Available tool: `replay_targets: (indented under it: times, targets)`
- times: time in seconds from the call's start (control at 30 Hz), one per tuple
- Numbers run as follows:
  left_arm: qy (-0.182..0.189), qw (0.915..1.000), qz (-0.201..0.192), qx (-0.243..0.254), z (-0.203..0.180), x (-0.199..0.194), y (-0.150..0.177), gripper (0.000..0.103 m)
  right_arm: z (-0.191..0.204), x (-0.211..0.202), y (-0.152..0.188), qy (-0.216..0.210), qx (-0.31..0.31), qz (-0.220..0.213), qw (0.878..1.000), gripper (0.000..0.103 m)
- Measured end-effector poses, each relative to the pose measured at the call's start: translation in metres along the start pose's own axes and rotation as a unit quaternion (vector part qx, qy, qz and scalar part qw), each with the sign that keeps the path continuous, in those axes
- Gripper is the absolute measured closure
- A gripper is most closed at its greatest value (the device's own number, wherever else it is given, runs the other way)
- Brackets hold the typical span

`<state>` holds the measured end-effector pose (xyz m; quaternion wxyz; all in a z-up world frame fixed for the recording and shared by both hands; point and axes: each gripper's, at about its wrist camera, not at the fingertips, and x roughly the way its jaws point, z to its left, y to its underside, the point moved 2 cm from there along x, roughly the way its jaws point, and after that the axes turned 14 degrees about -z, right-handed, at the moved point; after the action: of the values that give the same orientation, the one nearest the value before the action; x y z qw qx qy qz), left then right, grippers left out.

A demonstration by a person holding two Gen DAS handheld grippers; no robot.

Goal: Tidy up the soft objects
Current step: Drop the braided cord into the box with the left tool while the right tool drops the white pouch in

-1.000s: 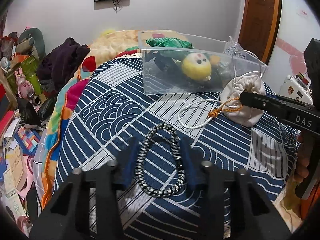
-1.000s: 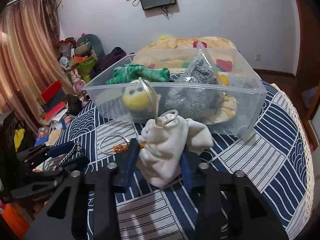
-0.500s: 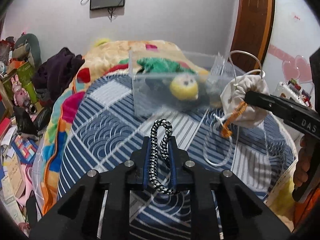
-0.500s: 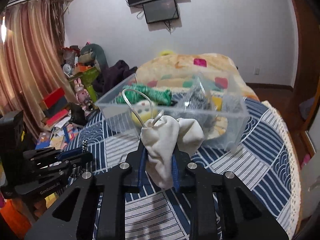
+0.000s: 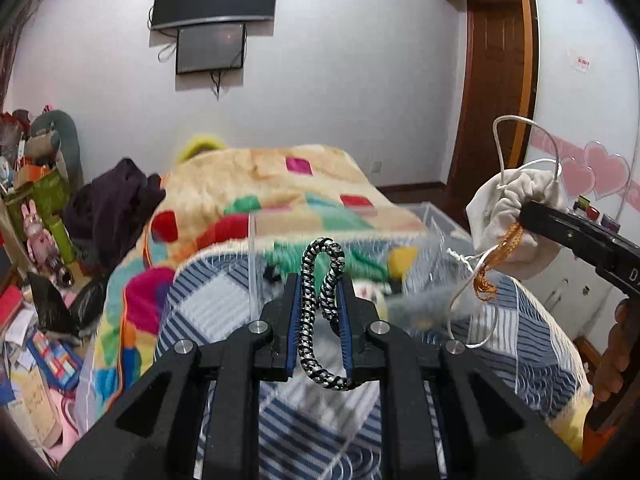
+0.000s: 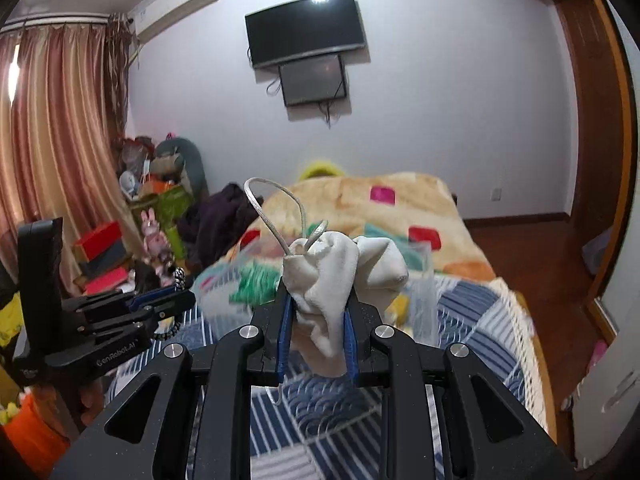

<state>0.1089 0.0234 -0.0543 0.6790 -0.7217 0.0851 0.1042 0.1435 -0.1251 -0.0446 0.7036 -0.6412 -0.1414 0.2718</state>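
Observation:
My left gripper [image 5: 320, 300] is shut on a black-and-white braided cord loop [image 5: 322, 312] and holds it in the air above the blue patterned cover [image 5: 312, 432]. My right gripper [image 6: 316, 312] is shut on a white drawstring pouch [image 6: 340, 276] with a white cord and an orange tassel [image 5: 490, 268]; the pouch also shows in the left wrist view [image 5: 508, 220]. The clear plastic bin [image 5: 360, 248] sits ahead and below both grippers, blurred, with a green soft item [image 5: 288, 260] and a yellow one [image 5: 402, 258] inside.
A colourful patchwork blanket [image 5: 280, 188] lies behind the bin. Dark clothes [image 5: 116, 208] and cluttered boxes and toys [image 5: 36, 216] are at the left. A wooden door [image 5: 496, 80] and a white cabinet [image 5: 576, 280] are at the right. The left gripper shows in the right wrist view [image 6: 176, 300].
Both grippers have shut on their items and lifted them off the cover, tilting upward; the bin now lies lower and further below both views.

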Motion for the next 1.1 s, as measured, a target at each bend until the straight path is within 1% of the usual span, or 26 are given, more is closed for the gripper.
replay_targets:
  times: [0.1,0.23,0.27,0.37,0.57,0.73,0.83,0.9,1.0,1.1]
  targets:
    - [0.0,1.0,-0.002,-0.005,0.0,0.014,-0.008,0.086,-0.001,0.008,-0.01,0.01,-0.005,-0.014,1.0,0.083]
    - [-0.002,0.9998,0.003,-0.018,0.004,0.034,-0.012,0.086,0.004,0.024,-0.013,0.011,-0.008,-0.014,1.0,0.083]
    - [-0.003,0.9997,0.01,-0.021,0.006,0.041,-0.012,0.086,0.004,0.028,-0.012,0.012,-0.008,-0.011,1.0,0.083]
    - [0.0,0.9992,0.026,-0.029,0.009,0.056,-0.007,0.086,0.006,0.044,-0.005,0.015,-0.01,0.004,1.0,0.083]
    - [-0.008,0.9975,0.066,-0.021,0.011,0.086,0.012,0.086,0.01,0.068,0.021,0.005,-0.016,0.05,0.999,0.083]
    - [-0.009,0.9966,0.081,-0.014,0.009,0.094,0.022,0.086,0.007,0.08,0.035,0.001,-0.015,0.081,0.997,0.083]
    - [-0.011,0.9968,0.079,-0.009,0.006,0.093,0.023,0.086,0.003,0.084,0.041,-0.001,-0.01,0.096,0.995,0.083]
    - [-0.007,0.9966,0.082,-0.011,0.007,0.092,0.023,0.083,0.001,0.085,0.042,-0.002,-0.005,0.102,0.995,0.083]
    - [-0.005,0.9964,0.084,-0.015,0.007,0.09,0.023,0.074,0.0,0.082,0.042,-0.003,-0.005,0.106,0.994,0.082]
    - [0.002,0.9965,0.082,-0.018,0.007,0.085,0.022,0.071,-0.001,0.08,0.042,-0.001,-0.005,0.11,0.994,0.079]
